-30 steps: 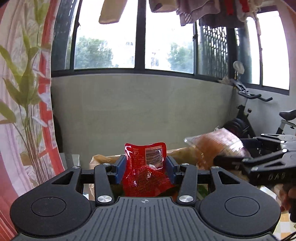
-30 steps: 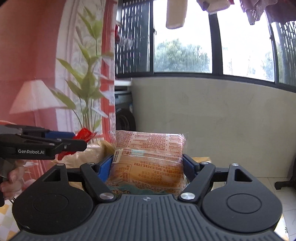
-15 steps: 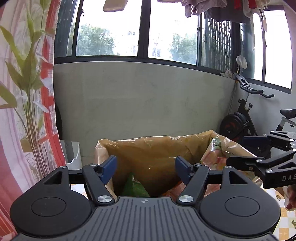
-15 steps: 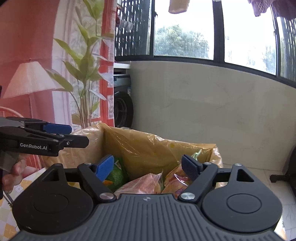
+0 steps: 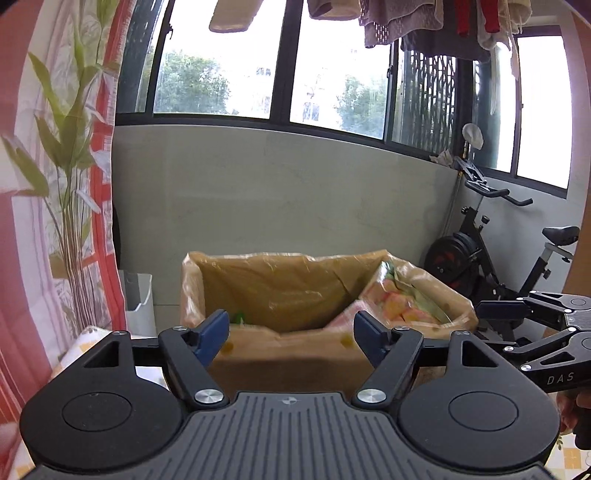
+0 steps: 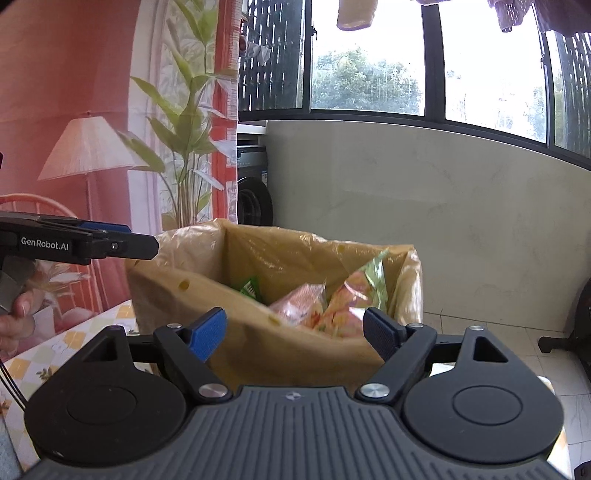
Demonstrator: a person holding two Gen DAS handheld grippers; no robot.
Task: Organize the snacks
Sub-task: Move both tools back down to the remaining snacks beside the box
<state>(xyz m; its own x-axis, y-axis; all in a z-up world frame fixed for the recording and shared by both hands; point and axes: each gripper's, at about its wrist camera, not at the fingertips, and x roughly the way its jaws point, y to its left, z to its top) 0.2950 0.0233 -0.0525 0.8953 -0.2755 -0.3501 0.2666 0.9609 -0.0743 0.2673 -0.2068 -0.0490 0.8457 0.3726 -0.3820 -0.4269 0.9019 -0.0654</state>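
Both packs held 1 second ago are gone from the 2 grippers, left (image 5: 291,334) still widening and right (image 6: 295,332) wide and bare, so that drop looks done; only the right view shows snacks (image 6: 325,306) piled inside the box (image 6: 258,328).

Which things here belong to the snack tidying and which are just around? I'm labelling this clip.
Part of the job:
- lined box
- snack packets inside it
- left tongs, jaws opening, nothing between them
- right tongs, open and empty

Just around:
- exercise bike
- plant-print curtain
- white bin
- hanging laundry
- washing machine
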